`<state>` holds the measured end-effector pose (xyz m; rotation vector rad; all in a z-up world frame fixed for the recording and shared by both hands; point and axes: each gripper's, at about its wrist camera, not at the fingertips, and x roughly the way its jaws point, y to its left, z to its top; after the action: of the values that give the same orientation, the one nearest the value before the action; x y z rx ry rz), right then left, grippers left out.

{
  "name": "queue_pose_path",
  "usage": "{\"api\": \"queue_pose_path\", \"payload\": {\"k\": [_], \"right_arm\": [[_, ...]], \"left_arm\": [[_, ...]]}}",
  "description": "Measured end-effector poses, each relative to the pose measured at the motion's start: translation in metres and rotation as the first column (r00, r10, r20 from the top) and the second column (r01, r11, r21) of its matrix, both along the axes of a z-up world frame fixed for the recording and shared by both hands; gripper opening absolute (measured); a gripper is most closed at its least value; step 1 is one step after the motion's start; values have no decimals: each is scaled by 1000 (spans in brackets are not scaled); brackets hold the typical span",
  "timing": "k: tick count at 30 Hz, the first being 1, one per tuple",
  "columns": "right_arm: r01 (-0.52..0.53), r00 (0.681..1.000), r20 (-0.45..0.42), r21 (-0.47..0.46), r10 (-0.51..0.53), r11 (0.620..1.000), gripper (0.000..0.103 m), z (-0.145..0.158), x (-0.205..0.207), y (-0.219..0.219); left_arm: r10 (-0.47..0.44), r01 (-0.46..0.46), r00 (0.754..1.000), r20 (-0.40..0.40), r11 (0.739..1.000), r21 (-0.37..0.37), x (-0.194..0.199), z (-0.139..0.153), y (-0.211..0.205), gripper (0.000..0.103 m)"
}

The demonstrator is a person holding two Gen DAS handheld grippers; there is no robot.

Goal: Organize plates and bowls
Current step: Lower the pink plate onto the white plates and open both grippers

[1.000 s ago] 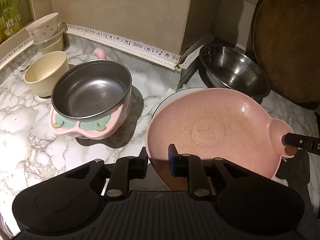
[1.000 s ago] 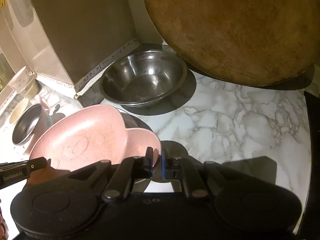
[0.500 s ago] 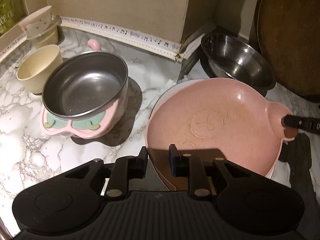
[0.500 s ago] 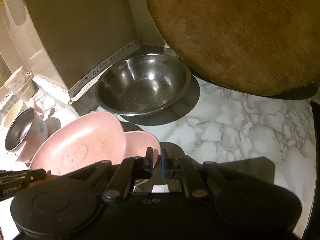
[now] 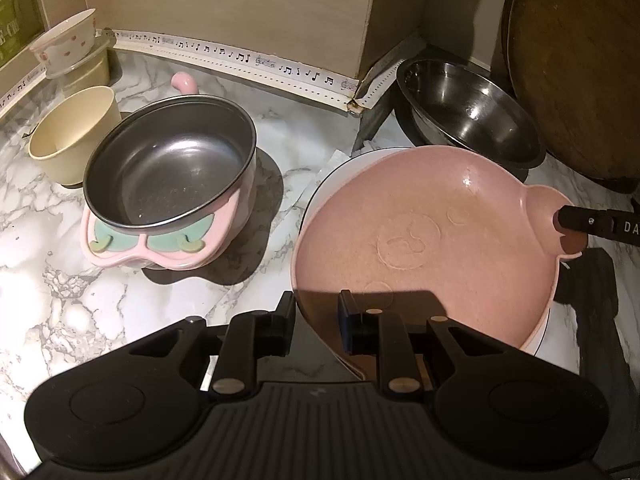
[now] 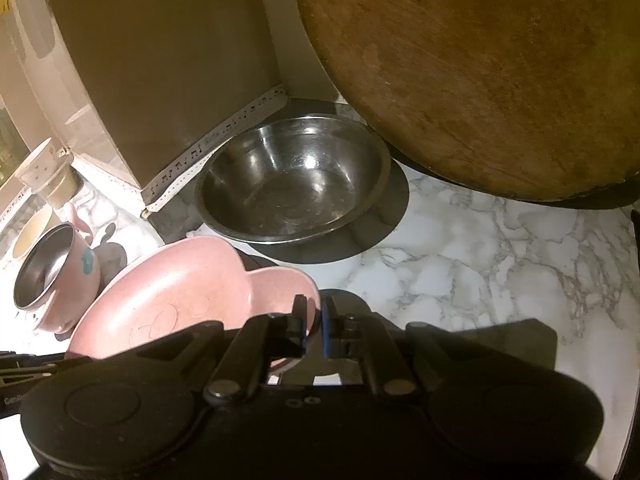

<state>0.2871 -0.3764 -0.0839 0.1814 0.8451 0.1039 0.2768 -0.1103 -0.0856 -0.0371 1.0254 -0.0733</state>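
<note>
Tongs on both hands pinch the pink plate: left tongs [image 5: 316,322] grip its near rim, right tongs [image 6: 314,326] clamp tight on its ear-shaped tab. Plate [image 5: 432,232] looks light, stiff, slick; rim holds suit it. It hangs tilted over a white dish [image 5: 340,168], near the steel bowl [image 5: 464,108].

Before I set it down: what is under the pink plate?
A white plate shows beneath the pink plate, its rim peeking out at the left and lower right. The pink plate covers the rest, so anything on it cannot be seen.
</note>
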Motion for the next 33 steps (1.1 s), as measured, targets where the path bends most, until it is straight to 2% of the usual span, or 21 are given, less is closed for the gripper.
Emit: {"api": "queue_pose_path", "payload": {"k": [4, 7, 8, 9, 11, 17, 25, 29, 33], "right_arm": [[-5, 1000, 4, 5, 5, 1000, 8, -1, 0, 0], [-3, 1000, 5, 13, 3, 1000, 8, -2, 0, 0], [-1, 1000, 6, 17, 1, 1000, 8, -2, 1, 0], [0, 1000, 8, 21, 0, 1000, 8, -2, 1, 0], [-2, 1000, 9, 25, 2, 1000, 8, -3, 3, 0], [-8, 1000, 8, 0, 8, 1000, 8, 0, 0, 0], [25, 999, -25, 22, -24, 999, 8, -5, -16, -12], [36, 998, -45, 50, -34, 998, 21, -8, -20, -12], [48, 997, -55, 54, -45, 997, 25, -8, -21, -12]], "left_arm": [[13, -13, 1000, 13, 1000, -8, -3, 4, 6, 23], [11, -10, 1000, 13, 999, -39, -6, 5, 11, 31], [10, -9, 1000, 13, 999, -51, -7, 5, 12, 36], [9, -8, 1000, 14, 998, -63, -9, 5, 13, 45], [7, -6, 1000, 23, 997, -73, -12, 6, 14, 54], [-16, 19, 999, 41, 996, -90, -18, 10, 12, 62], [-37, 41, 998, 43, 995, -91, -20, 7, 10, 62], [-39, 42, 998, 41, 996, -82, -18, 3, 9, 62], [-45, 48, 998, 46, 996, -80, -19, 3, 9, 62]]}}
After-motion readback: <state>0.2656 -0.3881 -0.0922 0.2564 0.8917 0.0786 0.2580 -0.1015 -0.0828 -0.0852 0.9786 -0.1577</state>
